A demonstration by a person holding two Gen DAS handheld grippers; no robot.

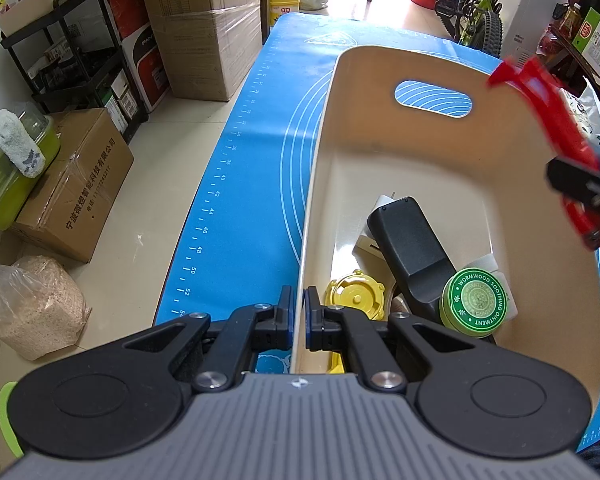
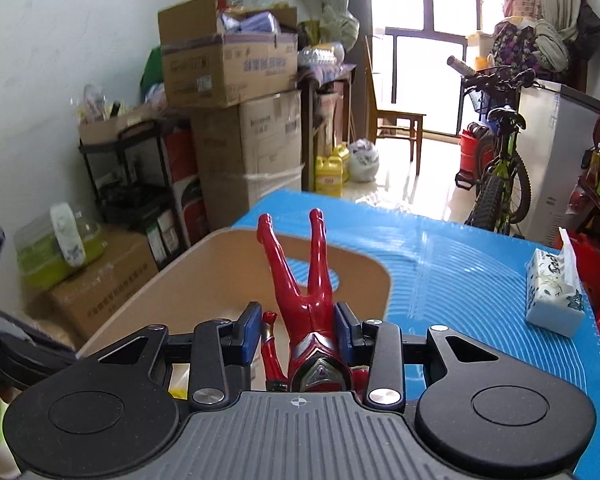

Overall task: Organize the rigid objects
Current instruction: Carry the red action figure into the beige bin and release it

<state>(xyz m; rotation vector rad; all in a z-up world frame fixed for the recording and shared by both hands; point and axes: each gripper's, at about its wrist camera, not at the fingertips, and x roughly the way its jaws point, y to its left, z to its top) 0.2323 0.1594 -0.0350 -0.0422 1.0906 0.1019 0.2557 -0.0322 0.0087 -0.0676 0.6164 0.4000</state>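
- Figure (image 2: 314, 300), the red toy, is what this step turns on: you carry it in your right gripper (image 2: 296, 334), pads pressed on its hips and waist, head toward the camera, both legs pointing forward and up, away from you.
- Going left to right in the left wrist view: your left gripper (image 1: 298, 312) is pinched shut on the near left wall of the beige bin (image 1: 380, 72), one pad outside and one inside, steadying it on the blue mat (image 1: 260, 160).
- Next, inside the bin, low at the near end: a yellow lid (image 1: 354, 294), a black remote-like block (image 1: 410, 248) lying over white pieces, and a green ointment tin (image 1: 478, 300) touching the block's near end.
- At the far right of that view the figure hangs above the bin's right rim, blurred, your right gripper behind it.
- From the right wrist view, the bin lies ahead and to the left of the toy; its legs already overlap the far wall with the handle slot.
- The long axis runs along your fingers, so I judge you should bring it leftward and tip it down toward the free floor at the bin's far end.
- Your right hand is the only one free to place it; the left is committed to the wall.
- A white tissue pack (image 2: 552, 292) sits well apart on the right of the mat.
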